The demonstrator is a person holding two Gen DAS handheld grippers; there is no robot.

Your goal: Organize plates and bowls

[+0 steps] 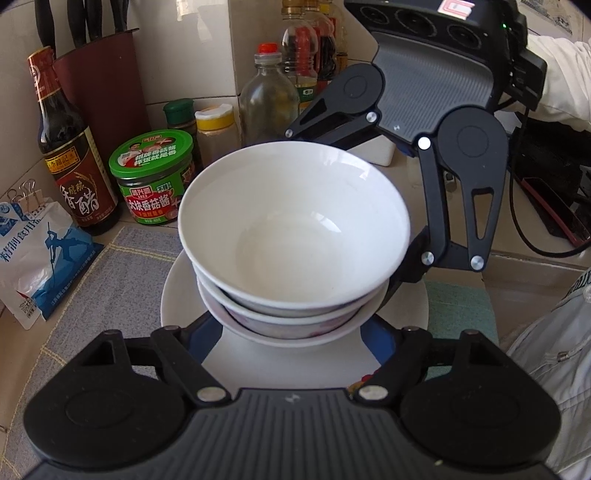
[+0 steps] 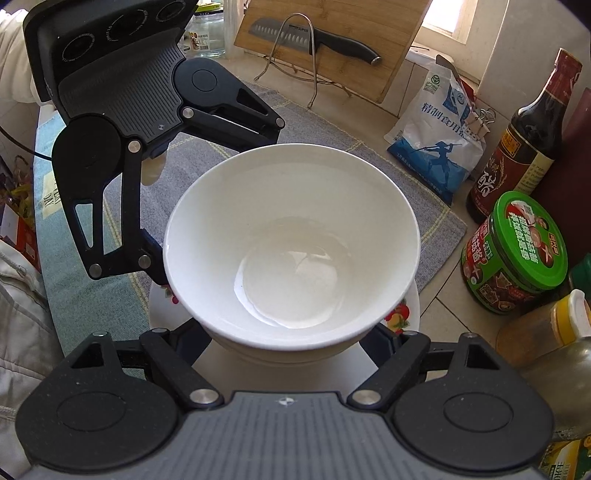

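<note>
Black and big at the bottom of the left wrist view is the left claw (image 1: 291, 328). Its two fingers reach forward, one on each side of the bowl stack (image 1: 288, 314). The tips sit low, by the bottom bowls, and they look pressed onto the stack. The stack is right in front of this claw, between its fingers. The top bowl (image 1: 295, 221) is white and has nothing in it. The stack stands on a white plate (image 1: 258, 354), which lies under the claw's fingers on a grey cloth (image 1: 122, 280). The right claw (image 1: 369, 206) comes down from the far right side. One of its fingers is behind the stack and one is beside it. Left of the stack stand a green-lid jar (image 1: 153, 177), a dark bottle (image 1: 70, 155) and a blue and white bag (image 1: 37, 258).

From the right wrist view, the right claw is at the bottom, and the top bowl fills the space just past its fingers. The fingers go one on each side of the stack. Their tips hide under the bowl's rim, so I cannot tell if they squeeze it or not. The left claw reaches in from the top left, with one finger by the bowl's left side. Far behind lean a cutting board (image 2: 332, 22) and a knife (image 2: 314, 40).
</note>
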